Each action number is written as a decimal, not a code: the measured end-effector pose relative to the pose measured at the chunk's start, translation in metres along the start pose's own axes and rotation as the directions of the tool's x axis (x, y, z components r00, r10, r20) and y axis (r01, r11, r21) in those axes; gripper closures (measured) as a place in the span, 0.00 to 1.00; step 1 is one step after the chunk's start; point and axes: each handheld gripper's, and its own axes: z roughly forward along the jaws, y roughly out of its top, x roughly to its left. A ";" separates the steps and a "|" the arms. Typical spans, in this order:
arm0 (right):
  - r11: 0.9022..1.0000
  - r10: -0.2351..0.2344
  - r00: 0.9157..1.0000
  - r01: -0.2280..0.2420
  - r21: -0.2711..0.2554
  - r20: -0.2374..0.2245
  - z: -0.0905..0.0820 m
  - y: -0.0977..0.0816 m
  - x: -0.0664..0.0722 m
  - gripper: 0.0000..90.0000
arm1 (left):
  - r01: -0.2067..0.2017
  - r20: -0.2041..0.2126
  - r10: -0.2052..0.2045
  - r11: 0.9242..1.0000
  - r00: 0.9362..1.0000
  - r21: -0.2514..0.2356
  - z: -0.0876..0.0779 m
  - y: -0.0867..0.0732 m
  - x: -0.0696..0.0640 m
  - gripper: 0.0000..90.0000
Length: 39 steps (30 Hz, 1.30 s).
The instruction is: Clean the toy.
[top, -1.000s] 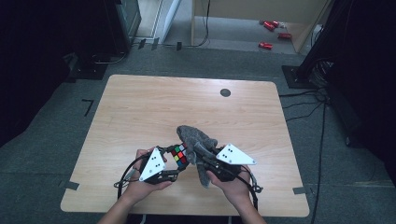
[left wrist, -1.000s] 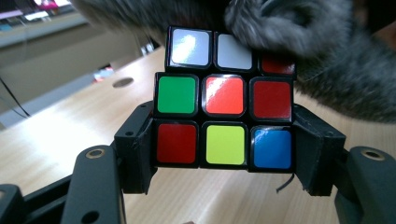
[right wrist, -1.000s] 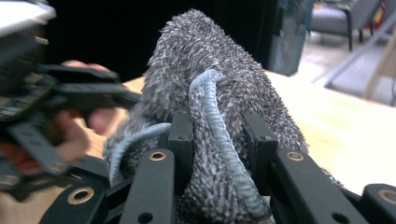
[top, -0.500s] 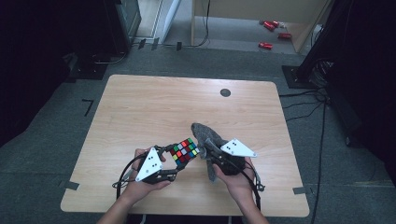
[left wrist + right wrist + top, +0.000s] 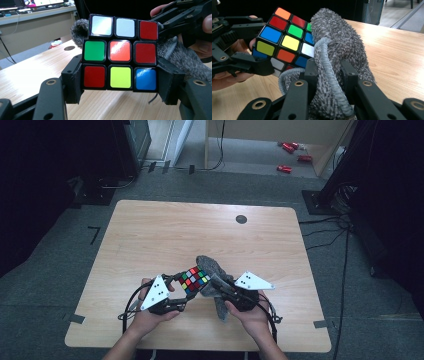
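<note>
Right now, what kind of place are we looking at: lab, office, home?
Most likely a lab or recording workspace, not a home. A lone wooden table stands on grey carpet with tape marks beside it, black equipment stands and trailing cables ring it, and a desk with monitors sits behind.

Scrambled puzzle cube (image 5: 194,280) mid-air; grey fuzzy cloth (image 5: 218,271) against it
</note>
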 end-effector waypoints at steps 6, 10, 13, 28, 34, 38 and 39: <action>1.000 -0.025 0.999 0.026 0.014 -0.048 0.002 -0.004 -0.006 0.81 | 0.018 -0.008 -0.018 1.000 1.000 -0.007 -0.002 0.001 0.002 0.39; 0.983 -0.179 0.984 0.178 0.053 0.023 0.007 -0.011 -0.004 0.81 | 0.062 0.019 -0.062 0.998 0.998 -0.025 -0.003 0.003 0.005 0.39; 0.948 -0.315 0.946 0.312 0.055 0.071 0.012 -0.014 0.005 0.81 | 0.086 0.040 -0.085 0.996 0.996 -0.018 -0.003 0.004 0.006 0.39; 0.888 -0.459 0.882 0.455 0.059 0.106 0.012 -0.015 0.020 0.84 | 0.099 0.035 -0.102 0.992 0.994 0.073 0.003 0.002 0.008 0.39; 0.877 -0.480 0.871 0.477 0.053 0.099 0.011 -0.015 0.023 0.84 | 0.108 0.020 -0.110 0.990 0.994 0.087 0.002 0.002 0.009 0.39; 0.881 -0.474 0.875 0.471 0.051 0.098 0.011 -0.015 0.022 0.84 | 0.106 0.016 -0.108 0.990 0.994 0.093 0.003 0.003 0.008 0.39; 0.880 -0.475 0.875 0.472 0.052 0.099 0.011 -0.015 0.022 0.84 | 0.106 0.017 -0.108 0.990 0.994 0.092 0.003 0.003 0.008 0.39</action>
